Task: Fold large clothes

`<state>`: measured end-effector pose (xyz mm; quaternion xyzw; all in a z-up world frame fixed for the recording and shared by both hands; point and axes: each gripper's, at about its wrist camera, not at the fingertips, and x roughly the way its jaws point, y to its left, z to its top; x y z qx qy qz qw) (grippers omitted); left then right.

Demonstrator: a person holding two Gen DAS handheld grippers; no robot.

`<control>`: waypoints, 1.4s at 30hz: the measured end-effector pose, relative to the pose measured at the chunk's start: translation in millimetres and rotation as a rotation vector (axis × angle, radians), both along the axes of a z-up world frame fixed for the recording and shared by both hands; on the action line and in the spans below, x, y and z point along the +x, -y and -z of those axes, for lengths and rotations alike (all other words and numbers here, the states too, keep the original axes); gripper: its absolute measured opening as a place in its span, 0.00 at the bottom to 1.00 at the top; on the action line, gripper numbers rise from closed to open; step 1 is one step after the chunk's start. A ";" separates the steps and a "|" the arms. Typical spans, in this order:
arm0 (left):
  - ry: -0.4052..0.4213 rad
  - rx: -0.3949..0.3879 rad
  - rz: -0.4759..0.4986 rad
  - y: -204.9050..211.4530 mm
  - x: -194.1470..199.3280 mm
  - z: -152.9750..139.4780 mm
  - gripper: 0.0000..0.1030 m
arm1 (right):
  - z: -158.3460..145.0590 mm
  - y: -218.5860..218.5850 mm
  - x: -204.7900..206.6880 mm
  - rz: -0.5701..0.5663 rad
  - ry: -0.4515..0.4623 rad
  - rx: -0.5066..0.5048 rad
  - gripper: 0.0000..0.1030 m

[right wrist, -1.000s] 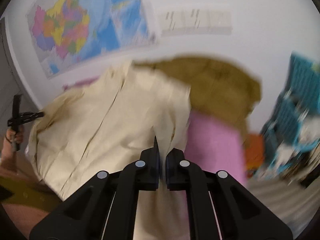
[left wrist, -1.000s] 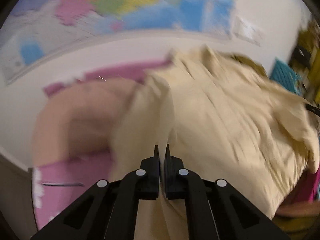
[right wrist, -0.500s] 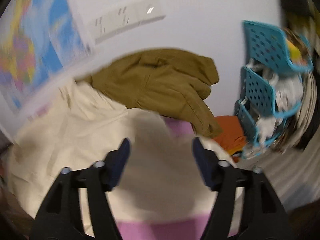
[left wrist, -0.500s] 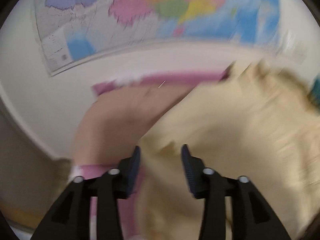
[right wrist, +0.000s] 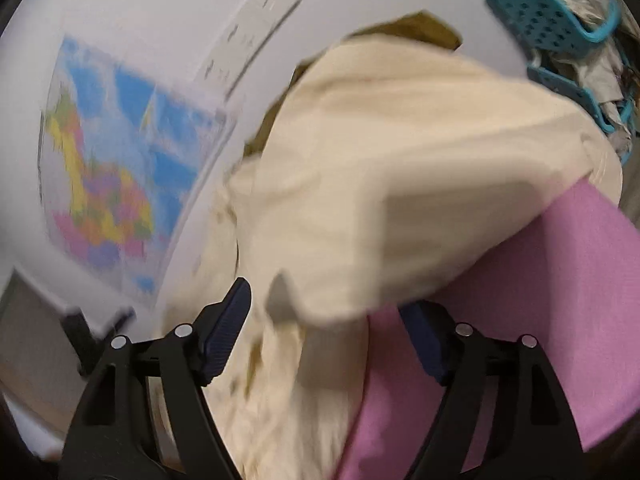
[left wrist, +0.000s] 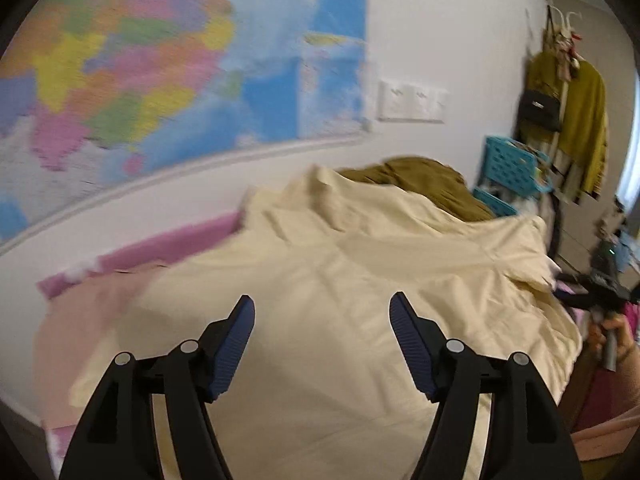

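Note:
A large cream garment (left wrist: 340, 280) lies spread and rumpled on a pink bed surface (left wrist: 160, 246). It also fills the right wrist view (right wrist: 400, 184), with a fold hanging over the pink surface (right wrist: 540, 320). My left gripper (left wrist: 322, 322) is open and empty, above the near part of the cream garment. My right gripper (right wrist: 324, 308) is open, its jaws on either side of a hanging cream edge without gripping it. The right gripper shows at the far right of the left wrist view (left wrist: 600, 292), held by a hand.
An olive-brown garment (left wrist: 424, 180) lies behind the cream one against the wall. Blue perforated baskets (left wrist: 512, 168) stand at the right, also in the right wrist view (right wrist: 560, 12). A map (left wrist: 160, 72) hangs on the wall. A peach cloth (left wrist: 80, 320) lies at the left.
Both grippers were shut on the cream garment a second ago and have opened wide, letting it drop onto the bed. Both cameras have swung; the right one tilted.

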<state>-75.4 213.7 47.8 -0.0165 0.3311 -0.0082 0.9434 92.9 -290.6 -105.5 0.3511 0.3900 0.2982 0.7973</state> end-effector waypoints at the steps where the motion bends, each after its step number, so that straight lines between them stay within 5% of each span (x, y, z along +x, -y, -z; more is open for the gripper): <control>1: -0.009 -0.005 0.013 5.1 5.5 4.2 0.65 | 1.0 2.3 5.0 0.033 0.008 0.007 0.71; 6: -0.068 -0.045 0.043 14.0 25.0 26.2 0.65 | 3.8 24.7 30.9 0.255 0.005 0.041 0.58; 7: -0.078 -0.050 0.042 13.4 26.9 29.4 0.65 | 3.1 29.6 34.2 0.278 0.015 0.042 0.49; 8: -0.089 -0.060 0.040 12.1 28.7 33.3 0.65 | -1.7 35.1 38.7 0.299 0.028 0.033 0.30; 10: -0.108 -0.077 0.026 7.6 30.5 39.1 0.65 | -15.2 41.2 42.5 0.336 0.071 0.019 0.14; 13: -0.120 -0.094 0.005 -2.0 31.9 43.0 0.65 | -61.5 26.5 33.9 0.315 0.248 -0.085 0.07; 18: -0.099 -0.130 -0.016 -17.7 31.8 39.5 0.65 | -163.6 -73.8 5.2 0.091 0.604 -0.375 0.06; 23: -0.057 -0.195 -0.047 -35.6 27.9 33.2 0.65 | -175.6 -213.2 -30.7 -0.265 0.803 -0.606 0.11; 28: -0.030 -0.258 -0.095 -57.1 21.1 30.9 0.66 | -108.4 -319.5 -31.8 -0.545 0.743 -0.738 0.16; 31: -0.049 -0.253 -0.111 -63.8 20.4 35.0 0.67 | -58.6 -359.1 -31.2 -0.667 0.654 -0.796 0.32; 34: -0.083 -0.243 -0.107 -68.4 21.7 42.2 0.68 | -40.5 -370.6 -42.8 -0.752 0.623 -0.836 0.58; 37: -0.115 -0.241 -0.100 -69.4 27.5 48.5 0.68 | -40.8 -364.9 -60.7 -0.788 0.676 -0.921 0.63; 40: -0.131 -0.227 -0.089 -64.3 31.6 51.7 0.68 | -55.3 -333.7 -56.7 -0.768 0.595 -0.862 0.73; 42: -0.127 -0.219 -0.064 -56.8 33.9 51.0 0.68 | -71.3 -299.3 -51.8 -0.754 0.537 -0.725 0.73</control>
